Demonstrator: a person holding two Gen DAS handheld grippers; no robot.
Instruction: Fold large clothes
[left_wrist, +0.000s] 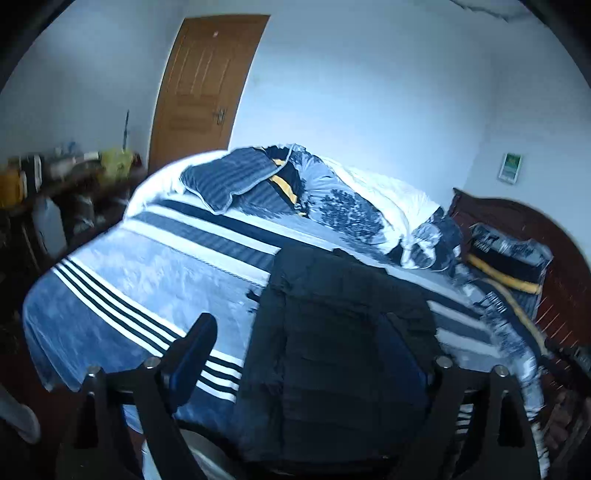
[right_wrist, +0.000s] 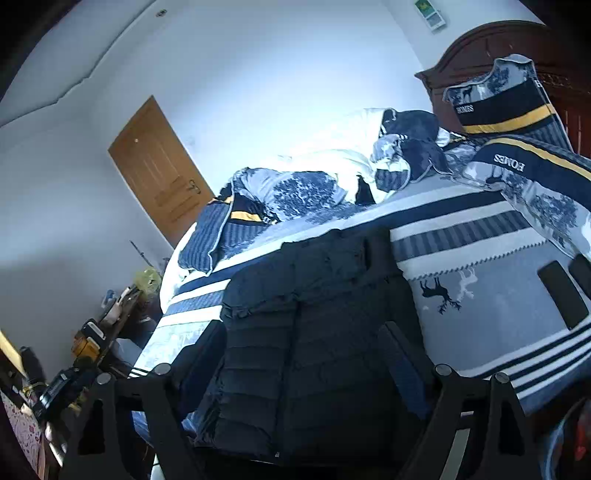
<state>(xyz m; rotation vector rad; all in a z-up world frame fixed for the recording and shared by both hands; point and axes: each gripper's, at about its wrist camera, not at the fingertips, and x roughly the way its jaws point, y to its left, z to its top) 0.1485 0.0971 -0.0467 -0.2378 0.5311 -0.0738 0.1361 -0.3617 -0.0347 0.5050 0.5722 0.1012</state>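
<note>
Jacket (right_wrist: 317, 332), dark and quilted, lies flat on the striped bedspread (right_wrist: 491, 302) of the bed, at its near edge. Both tongs hover over it: left tongs (left_wrist: 299, 354) spread wide, nothing between the fingers; right tongs (right_wrist: 306, 354) likewise parted, straddling the jacket. Pillows (right_wrist: 509, 107) piled by the headboard (right_wrist: 476, 48).

The bed (right_wrist: 491, 295) in front of me wears a blue-grey cover with dark and white stripes and small deer figures. A dark quilted jacket (right_wrist: 314, 332) lies flat on its near edge. Beyond it a rumpled patterned duvet (right_wrist: 306, 192) and a striped pillow (left_wrist: 229, 181) are heaped along the far side, and two dark flat objects (right_wrist: 563, 295) rest near the right edge.
</note>
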